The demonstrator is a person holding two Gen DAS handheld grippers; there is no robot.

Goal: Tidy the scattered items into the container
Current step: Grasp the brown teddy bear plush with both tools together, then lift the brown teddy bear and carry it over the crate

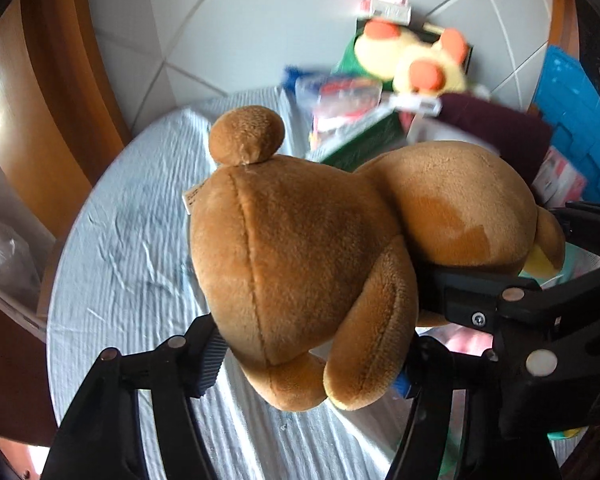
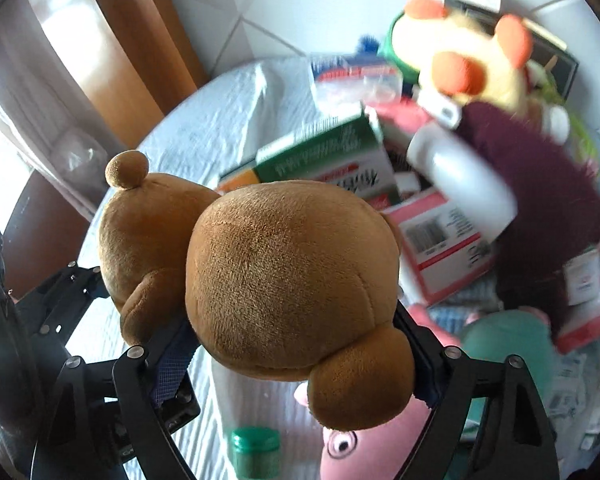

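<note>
A brown teddy bear point(image 1: 300, 248) hangs above the light blue cloth, held from both sides. In the left wrist view my left gripper point(image 1: 308, 360) is shut on the bear's body, its pads pressed into the plush by the legs. My right gripper point(image 1: 480, 300) comes in from the right there and clamps the head. The right wrist view shows the right gripper point(image 2: 296, 352) shut on the round head point(image 2: 284, 280), with the left gripper point(image 2: 72, 300) at the left edge. A blue plastic crate point(image 1: 572, 120) stands at the far right.
The round table's cloth point(image 1: 120, 220) carries a pile of items: a yellow plush with orange parts point(image 1: 412, 60), a green box point(image 2: 328, 152), a white bottle point(image 2: 460, 176), a maroon cloth point(image 2: 548, 200), a pink pig plush point(image 2: 360, 440), a green-lidded jar point(image 2: 256, 448). Wooden furniture stands at the left.
</note>
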